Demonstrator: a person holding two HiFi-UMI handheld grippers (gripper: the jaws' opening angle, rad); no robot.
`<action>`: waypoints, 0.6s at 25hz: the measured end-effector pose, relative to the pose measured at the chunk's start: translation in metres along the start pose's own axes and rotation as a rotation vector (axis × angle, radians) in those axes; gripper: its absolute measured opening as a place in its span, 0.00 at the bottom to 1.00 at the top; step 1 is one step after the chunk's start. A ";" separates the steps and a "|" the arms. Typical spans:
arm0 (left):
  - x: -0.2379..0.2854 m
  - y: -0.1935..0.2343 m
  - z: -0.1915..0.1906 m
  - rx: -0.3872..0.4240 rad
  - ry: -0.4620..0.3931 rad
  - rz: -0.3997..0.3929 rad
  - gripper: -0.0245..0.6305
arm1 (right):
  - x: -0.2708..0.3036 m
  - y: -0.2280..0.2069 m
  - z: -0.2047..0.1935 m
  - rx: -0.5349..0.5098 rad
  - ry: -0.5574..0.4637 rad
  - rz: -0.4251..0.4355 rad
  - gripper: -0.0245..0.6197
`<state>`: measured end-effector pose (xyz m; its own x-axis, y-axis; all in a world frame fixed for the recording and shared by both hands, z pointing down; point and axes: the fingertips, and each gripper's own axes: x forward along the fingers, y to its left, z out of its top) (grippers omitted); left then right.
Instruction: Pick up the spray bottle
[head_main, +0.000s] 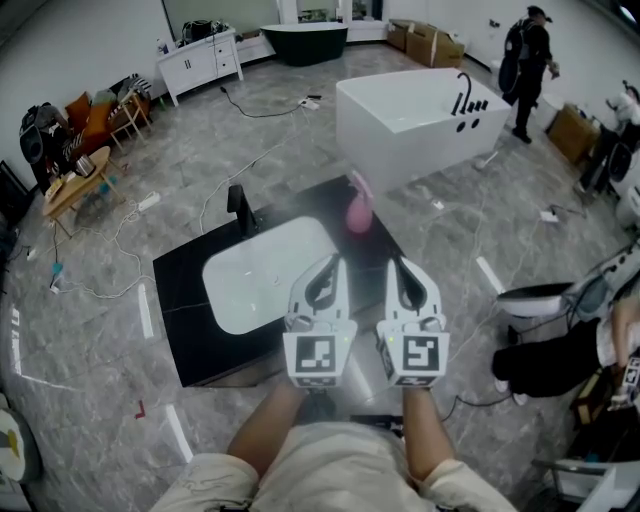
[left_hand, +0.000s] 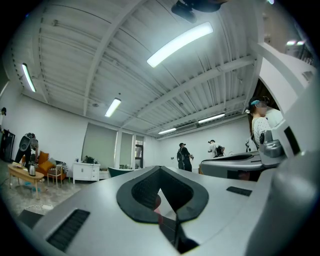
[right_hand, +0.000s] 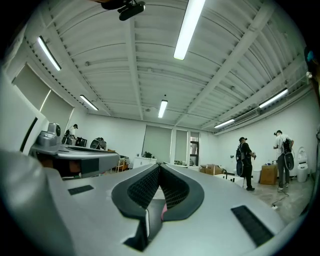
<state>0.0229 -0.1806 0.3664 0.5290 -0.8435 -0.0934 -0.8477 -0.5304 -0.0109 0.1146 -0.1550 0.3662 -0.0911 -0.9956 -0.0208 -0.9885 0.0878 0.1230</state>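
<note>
Grey stone flooring spreads under a black counter with a white sink set into it, and both tools hang level above its near edge. The left gripper has its jaws drawn together, tips meeting, with nothing clamped; the right gripper is likewise closed and empty. They sit side by side, close together, both aimed at the pink spray bottle, which stands upright on the counter's far edge, just beyond the tips and roughly between their lines. A white bathtub lies behind it. Judging by this, a grip would need the jaws parted first.
</note>
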 end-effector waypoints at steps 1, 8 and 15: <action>0.006 0.006 0.000 0.002 0.000 -0.004 0.04 | 0.008 0.001 0.002 -0.004 -0.001 -0.006 0.05; 0.049 0.045 0.005 0.010 -0.021 -0.022 0.04 | 0.066 0.006 0.011 -0.038 -0.015 -0.017 0.05; 0.076 0.080 0.001 0.007 -0.021 -0.023 0.04 | 0.110 0.017 0.015 -0.037 -0.013 -0.034 0.05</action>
<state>-0.0045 -0.2868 0.3571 0.5472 -0.8292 -0.1141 -0.8357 -0.5488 -0.0202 0.0860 -0.2628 0.3508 -0.0594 -0.9975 -0.0389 -0.9859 0.0526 0.1588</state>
